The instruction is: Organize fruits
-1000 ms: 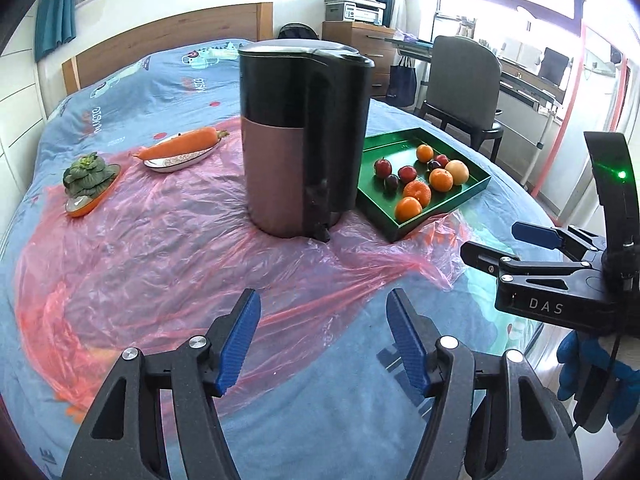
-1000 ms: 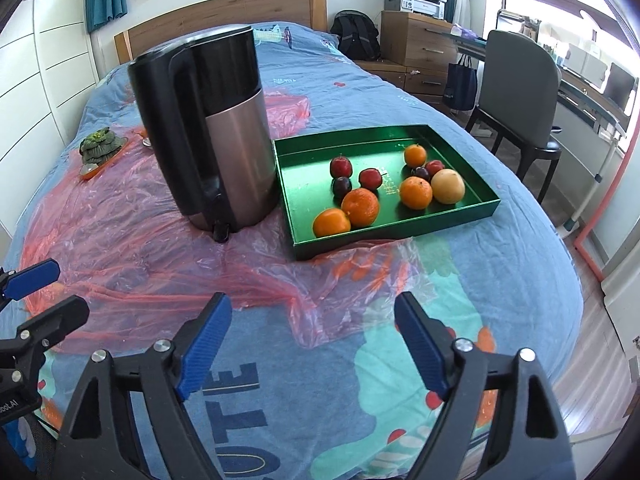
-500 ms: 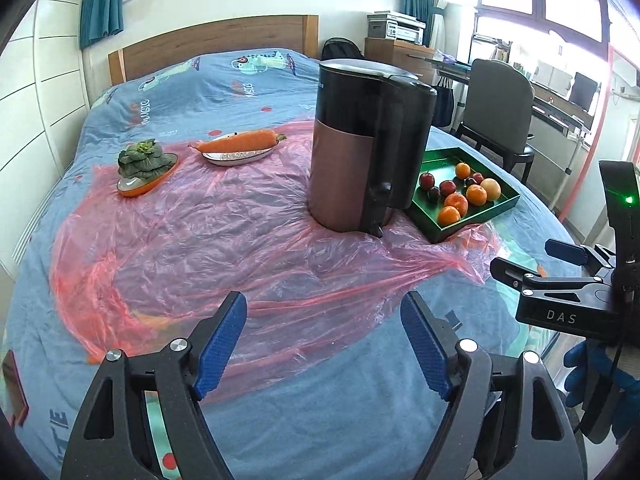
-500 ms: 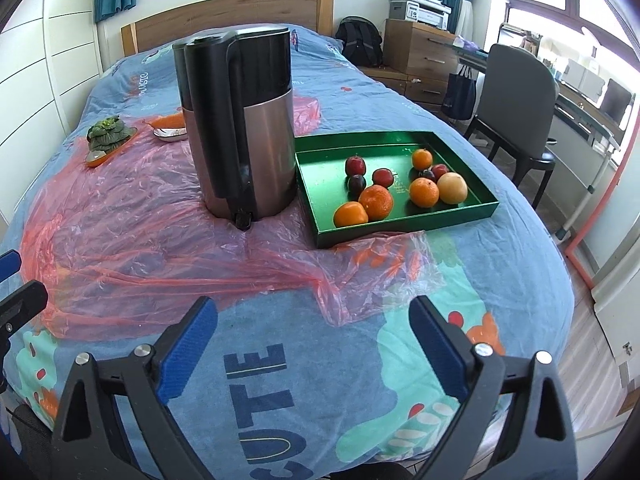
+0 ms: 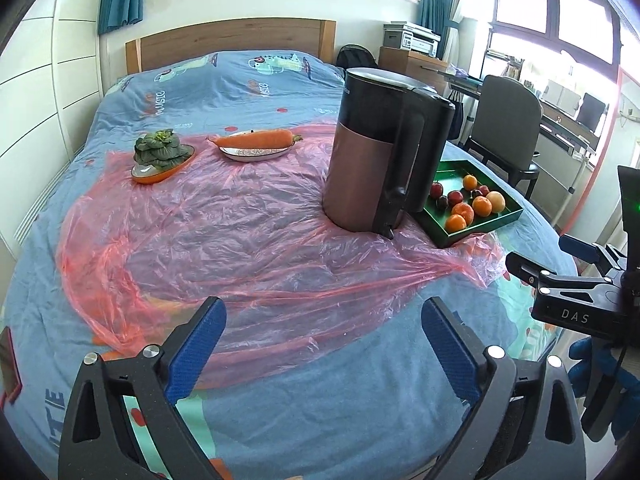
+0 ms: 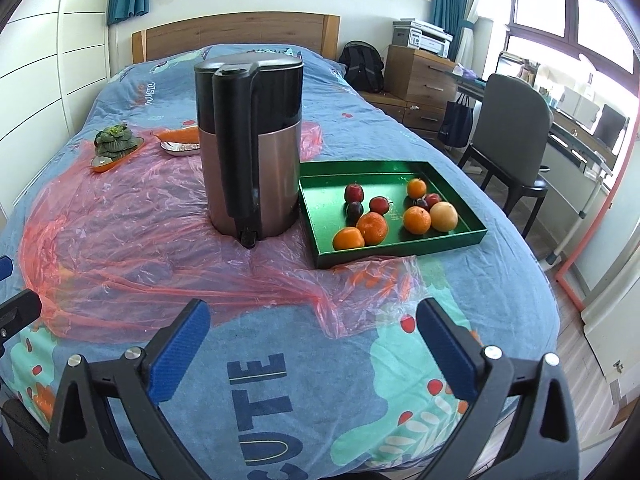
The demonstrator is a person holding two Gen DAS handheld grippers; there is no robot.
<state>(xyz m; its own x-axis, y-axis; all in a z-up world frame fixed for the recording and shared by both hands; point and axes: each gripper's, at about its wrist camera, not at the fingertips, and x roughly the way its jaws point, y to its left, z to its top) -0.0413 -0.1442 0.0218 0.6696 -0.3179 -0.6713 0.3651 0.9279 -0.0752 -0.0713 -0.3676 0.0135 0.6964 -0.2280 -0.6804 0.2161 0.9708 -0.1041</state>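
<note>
both grippers have pulled back from the kettle (image 6: pixel 250 140), left gripper (image 5: pixel 320 344) and right gripper (image 6: pixel 314 344) spread wide, empty, fruit (image 6: pixel 372 227) already gathered in the green tray (image 6: pixel 400 250) beside it.

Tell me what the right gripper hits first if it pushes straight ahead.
Probably the pink plastic sheet on the bed, then the kettle. The right gripper is open; depth is uncertain.

We log both wrist views low over bed foot, facing headboard, well back; shared: kettle (image 5: pixel 384 152) (image 6: pixel 252 140), green tray (image 5: pixel 480 232) (image 6: pixel 400 248).
</note>
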